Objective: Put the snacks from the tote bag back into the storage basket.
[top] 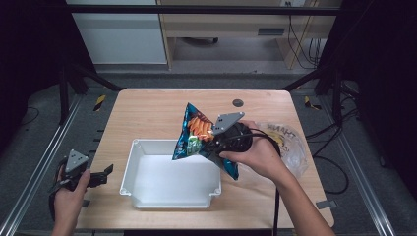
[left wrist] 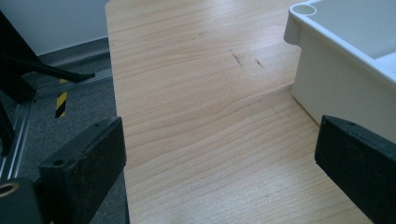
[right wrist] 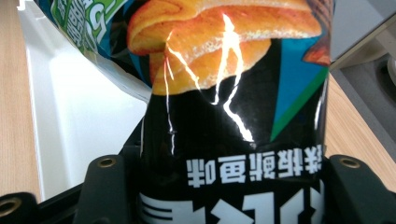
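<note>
A blue and black snack bag (top: 195, 133) printed with orange chips hangs tilted above the right rim of a white plastic bin (top: 147, 194). My right gripper (top: 216, 142) is shut on the bag (right wrist: 233, 140), which stands squeezed between the two black jaws in the right gripper view, with the bin (right wrist: 74, 116) below and behind it. My left gripper (top: 101, 176) rests at the table's left edge, open, with nothing between its fingers (left wrist: 86, 161). The bin's wall (left wrist: 336, 88) lies just to its right.
A crumpled clear plastic bag (top: 290, 142) lies on the wooden table (top: 147, 113) to the right of my right hand. A small dark round insert (top: 238, 103) sits in the tabletop farther back. Dark frame rails run along both sides of the table.
</note>
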Tool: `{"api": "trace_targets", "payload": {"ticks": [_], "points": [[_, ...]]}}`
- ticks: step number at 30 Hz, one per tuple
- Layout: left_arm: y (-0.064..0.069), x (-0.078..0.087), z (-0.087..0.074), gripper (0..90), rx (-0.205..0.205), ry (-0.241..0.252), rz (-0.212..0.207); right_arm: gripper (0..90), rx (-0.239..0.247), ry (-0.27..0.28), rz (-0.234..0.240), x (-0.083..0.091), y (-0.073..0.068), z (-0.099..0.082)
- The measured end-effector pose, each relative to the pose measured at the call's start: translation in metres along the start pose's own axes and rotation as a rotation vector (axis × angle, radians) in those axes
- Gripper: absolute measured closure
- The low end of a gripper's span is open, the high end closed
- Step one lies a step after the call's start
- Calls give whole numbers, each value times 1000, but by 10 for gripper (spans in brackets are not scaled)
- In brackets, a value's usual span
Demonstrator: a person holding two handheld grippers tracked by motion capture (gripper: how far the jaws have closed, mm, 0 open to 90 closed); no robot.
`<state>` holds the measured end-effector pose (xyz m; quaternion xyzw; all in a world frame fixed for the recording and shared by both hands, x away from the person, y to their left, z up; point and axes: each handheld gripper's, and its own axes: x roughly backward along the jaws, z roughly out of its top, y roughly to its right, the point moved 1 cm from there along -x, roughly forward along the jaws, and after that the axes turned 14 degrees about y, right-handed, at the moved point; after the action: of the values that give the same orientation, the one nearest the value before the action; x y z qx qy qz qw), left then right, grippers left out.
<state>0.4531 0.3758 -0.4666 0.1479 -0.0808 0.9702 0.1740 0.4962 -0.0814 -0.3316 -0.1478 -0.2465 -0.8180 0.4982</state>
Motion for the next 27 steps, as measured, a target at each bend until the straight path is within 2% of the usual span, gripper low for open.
{"api": "trace_targets", "payload": {"ticks": [27], "points": [[-1, 1, 0, 19, 6, 6, 12, 413, 17, -16, 59, -27, -14, 5]]}}
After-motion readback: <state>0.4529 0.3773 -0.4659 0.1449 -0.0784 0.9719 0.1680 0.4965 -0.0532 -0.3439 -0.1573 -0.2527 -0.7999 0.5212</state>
